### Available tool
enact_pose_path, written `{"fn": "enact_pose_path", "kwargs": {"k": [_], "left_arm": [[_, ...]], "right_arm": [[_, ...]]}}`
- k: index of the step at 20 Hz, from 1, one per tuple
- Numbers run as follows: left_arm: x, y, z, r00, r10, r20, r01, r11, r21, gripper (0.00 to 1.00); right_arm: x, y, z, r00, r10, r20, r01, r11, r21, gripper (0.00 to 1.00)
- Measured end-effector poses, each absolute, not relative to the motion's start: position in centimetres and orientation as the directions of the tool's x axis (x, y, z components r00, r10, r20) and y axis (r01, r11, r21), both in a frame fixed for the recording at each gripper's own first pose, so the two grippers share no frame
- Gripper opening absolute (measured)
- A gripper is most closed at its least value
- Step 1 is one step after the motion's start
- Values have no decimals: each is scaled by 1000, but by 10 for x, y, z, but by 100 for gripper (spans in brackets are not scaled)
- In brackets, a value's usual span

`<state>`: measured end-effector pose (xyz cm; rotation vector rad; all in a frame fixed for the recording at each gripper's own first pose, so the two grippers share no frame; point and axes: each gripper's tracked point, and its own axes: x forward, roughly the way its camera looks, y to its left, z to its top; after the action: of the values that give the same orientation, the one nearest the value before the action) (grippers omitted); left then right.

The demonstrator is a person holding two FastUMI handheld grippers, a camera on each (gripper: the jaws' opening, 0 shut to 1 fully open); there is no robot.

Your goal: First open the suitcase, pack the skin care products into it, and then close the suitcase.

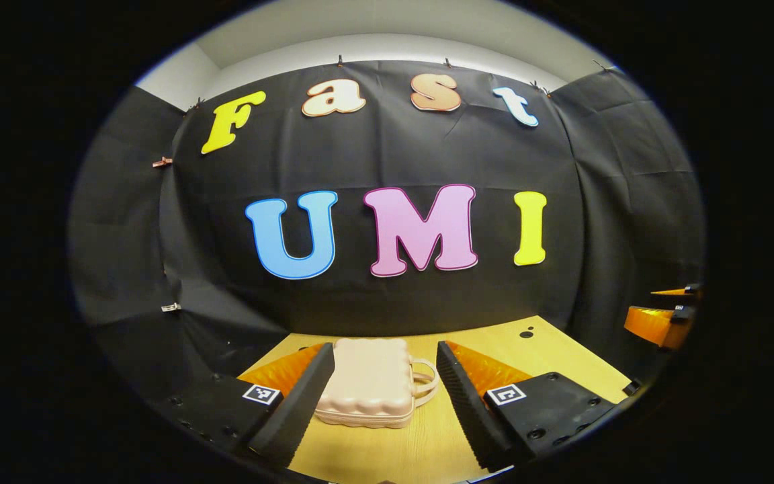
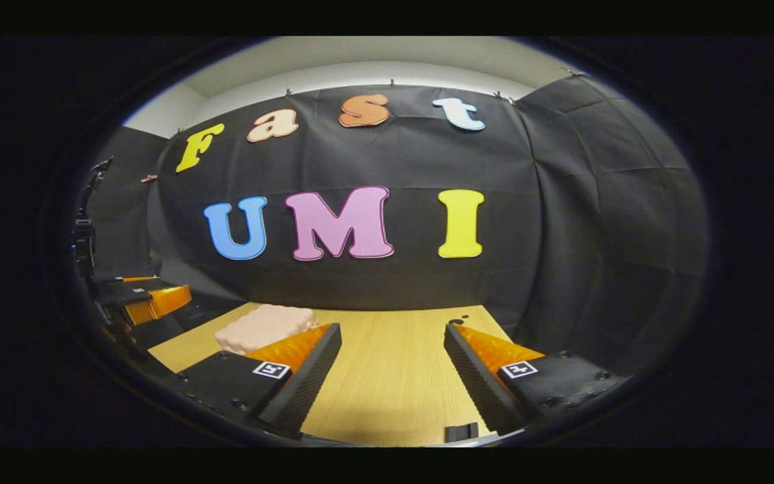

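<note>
- A recording booth, a staged set, not a lived-in room.
- Black cloth wall [image 1: 387,161] hangs in creased panels on three sides, pinned along its top edge with small clips [image 1: 170,307].
- A plain white room wall [image 1: 373,47] rises above the cloth.
- A light wooden table [image 2: 394,376] stands against the cloth.

The suitcase [image 1: 370,380] is lying flat on the table [image 1: 548,349], lid shut, its zip seam running closed round the near edge. It is small and pale pink, with a ribbed, scalloped shell, and its looped handle is sticking out to the right in the left gripper view. In the right gripper view the suitcase [image 2: 263,326] is sitting toward the table's far left.
</note>
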<state>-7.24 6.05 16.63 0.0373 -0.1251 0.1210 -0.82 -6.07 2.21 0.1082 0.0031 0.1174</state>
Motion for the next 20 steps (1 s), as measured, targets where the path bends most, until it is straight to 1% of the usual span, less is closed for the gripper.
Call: {"fn": "enact_pose_path", "kwargs": {"k": [10, 20], "left_arm": [[-69, 76, 161, 989, 86, 120, -91, 995, 41, 96], [-69, 93, 158, 987, 100, 125, -107, 993, 51, 96]], "right_arm": [[-10, -30, 17, 992, 122, -7, -121, 986, 115, 98], [-8, -5, 18, 986, 168, -15, -166, 982, 93, 97]]}}
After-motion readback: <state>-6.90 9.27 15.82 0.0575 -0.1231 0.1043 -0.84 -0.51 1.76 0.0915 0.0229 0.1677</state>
